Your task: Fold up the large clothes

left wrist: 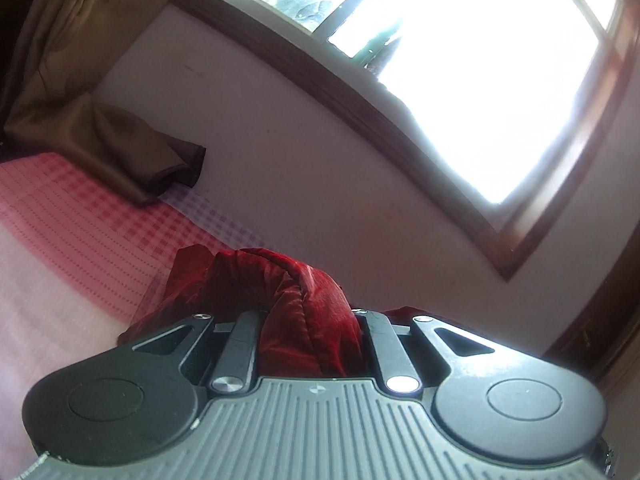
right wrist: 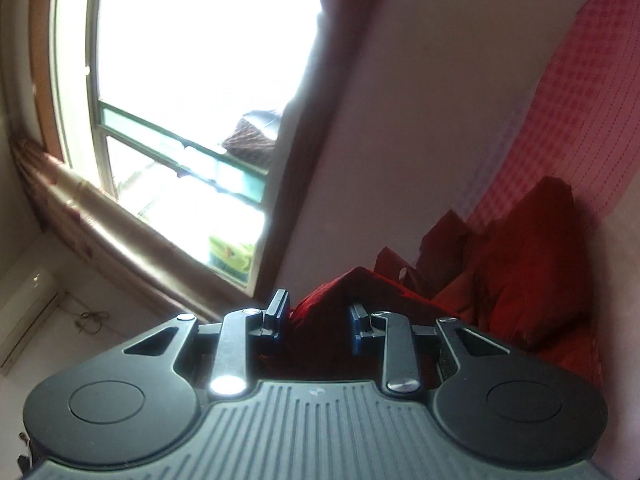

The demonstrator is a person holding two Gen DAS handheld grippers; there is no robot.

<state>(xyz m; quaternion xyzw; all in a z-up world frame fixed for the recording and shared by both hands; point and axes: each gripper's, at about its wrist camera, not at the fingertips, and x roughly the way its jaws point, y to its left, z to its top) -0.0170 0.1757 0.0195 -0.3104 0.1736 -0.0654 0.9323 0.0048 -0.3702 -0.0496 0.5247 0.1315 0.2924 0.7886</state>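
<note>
A large dark red velvety garment [left wrist: 304, 300] lies bunched on a pink checked bedspread [left wrist: 80, 220]. In the left wrist view a thick fold of it fills the gap between the jaws of my left gripper [left wrist: 310, 336]; the fingertips are buried in the cloth. In the right wrist view the red garment [right wrist: 528, 272] piles up to the right, and a peak of it stands between the fingers of my right gripper [right wrist: 320, 316]. The fingers [right wrist: 278, 312] stand apart with cloth between them; whether they pinch it is unclear.
A bright window [left wrist: 480, 80] with a dark wooden frame sits in the pale wall behind the bed. A brown-olive curtain [left wrist: 100, 128] hangs at left and rests on the bed. The right wrist view shows the window [right wrist: 180, 100], a curtain [right wrist: 100, 220] and an air conditioner [right wrist: 28, 320].
</note>
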